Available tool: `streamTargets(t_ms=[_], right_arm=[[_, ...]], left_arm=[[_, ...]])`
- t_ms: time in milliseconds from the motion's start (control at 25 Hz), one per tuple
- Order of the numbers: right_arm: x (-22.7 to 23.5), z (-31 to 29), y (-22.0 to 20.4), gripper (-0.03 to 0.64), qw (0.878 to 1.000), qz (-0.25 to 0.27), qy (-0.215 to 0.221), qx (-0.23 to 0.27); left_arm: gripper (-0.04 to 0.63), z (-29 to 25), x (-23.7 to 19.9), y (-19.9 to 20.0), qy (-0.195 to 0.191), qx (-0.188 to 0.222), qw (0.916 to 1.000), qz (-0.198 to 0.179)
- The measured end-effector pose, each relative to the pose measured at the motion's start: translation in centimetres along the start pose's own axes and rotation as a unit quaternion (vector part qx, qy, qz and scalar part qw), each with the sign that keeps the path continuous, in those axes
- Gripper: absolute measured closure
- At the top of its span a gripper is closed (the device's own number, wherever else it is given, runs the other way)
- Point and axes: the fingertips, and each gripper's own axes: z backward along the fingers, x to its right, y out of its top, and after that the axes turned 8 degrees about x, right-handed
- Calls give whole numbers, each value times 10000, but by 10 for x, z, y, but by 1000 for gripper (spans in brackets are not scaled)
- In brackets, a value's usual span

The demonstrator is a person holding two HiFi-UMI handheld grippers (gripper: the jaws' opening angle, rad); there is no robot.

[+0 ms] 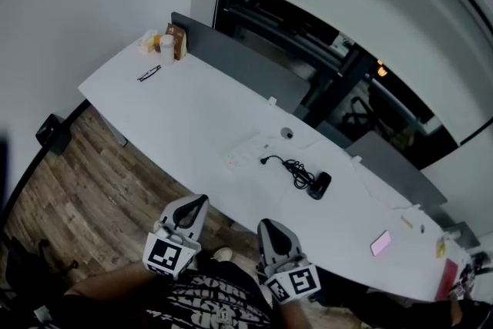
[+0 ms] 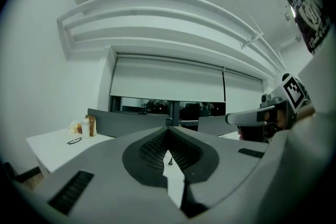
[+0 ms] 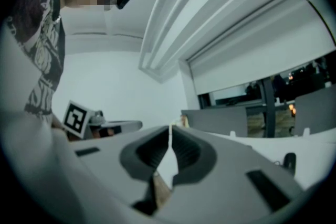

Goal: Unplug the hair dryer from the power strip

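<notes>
In the head view a black hair dryer (image 1: 319, 185) lies on the long white table (image 1: 192, 112), its coiled black cord (image 1: 296, 169) running left to a plug (image 1: 265, 160) by the white power strip (image 1: 245, 151). Whether the plug sits in a socket is too small to tell. My left gripper (image 1: 199, 201) and right gripper (image 1: 266, 224) hover side by side at the table's near edge, well short of the strip. Both are shut and empty: the left gripper (image 2: 168, 129) in its own view, the right gripper (image 3: 170, 128) in its own.
At the table's far left end are glasses (image 1: 149, 73), a white bottle (image 1: 166, 48) and a brown box (image 1: 177, 41). A pink card (image 1: 380, 243) lies to the right. Grey partitions (image 1: 246, 65) line the back edge. A black box (image 1: 52, 133) stands on the wooden floor.
</notes>
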Motion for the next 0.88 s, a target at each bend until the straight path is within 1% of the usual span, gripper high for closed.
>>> streamTargets(t_ms=[40,240,320,400,600,720,800,880], right_arm=[[3,-5,2,580,10000,23,45,-5],[19,-24,10,580,9998,16,178,-27],[26,-29,13,580,9998,27,212,-19],[32,-32,15,580,9997,38,226,-15],[57,-35,24,580,9998,24,193,57],[71,-37,26,580,9998,-10,172,89],[78,-39,25,580,9997,-69,207,77],[83,-41,24,580,9996,-120,259,58]], left_arm=[[569,-4,-2,-1,26,-17,10000,12],[569,-24,-11,-3,62,-15,9999,-157],[569,-33,-12,-1,79,20,9999,-152],[569,-41,-11,0,98,55,9999,-112],[569,-64,-6,0,55,72,9997,-239],[569,-78,-1,4,88,142,9998,-142],[569,-85,3,3,114,98,9999,-51],[569,-90,4,-1,133,11,9999,-74]])
